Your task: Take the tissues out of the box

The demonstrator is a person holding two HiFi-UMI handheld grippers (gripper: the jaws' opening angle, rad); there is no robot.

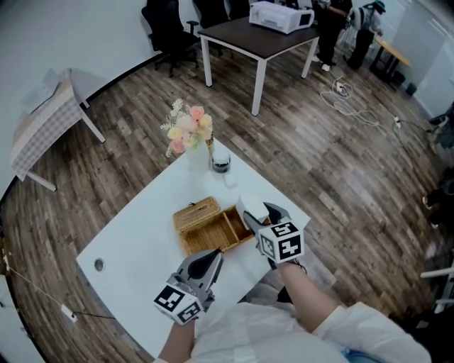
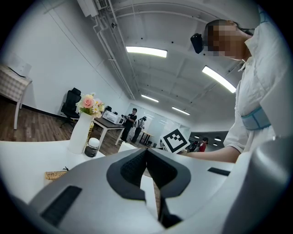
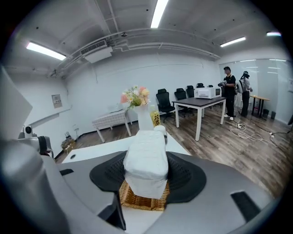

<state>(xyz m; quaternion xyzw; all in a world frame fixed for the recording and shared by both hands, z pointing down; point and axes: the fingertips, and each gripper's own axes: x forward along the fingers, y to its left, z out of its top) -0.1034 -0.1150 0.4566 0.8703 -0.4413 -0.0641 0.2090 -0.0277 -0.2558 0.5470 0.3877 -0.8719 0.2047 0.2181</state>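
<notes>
An open wicker box (image 1: pixel 213 235) lies on the white table (image 1: pixel 135 241), its lid (image 1: pixel 196 213) folded back to the left. My right gripper (image 1: pixel 257 213) is above the box's right end, shut on a white pack of tissues (image 1: pixel 247 206). In the right gripper view the tissue pack (image 3: pixel 146 162) fills the gap between the pads, held a little above the wicker box (image 3: pixel 142 199). My left gripper (image 1: pixel 212 258) hovers just in front of the box, shut with nothing in it. In the left gripper view its fingertips (image 2: pixel 146 153) meet.
A white vase of pink flowers (image 1: pixel 193 142) and a small dark jar (image 1: pixel 221 164) stand at the table's far corner. A dark table with a white appliance (image 1: pixel 280 15), office chairs and standing people are in the background. Cables (image 1: pixel 351 103) lie on the wooden floor.
</notes>
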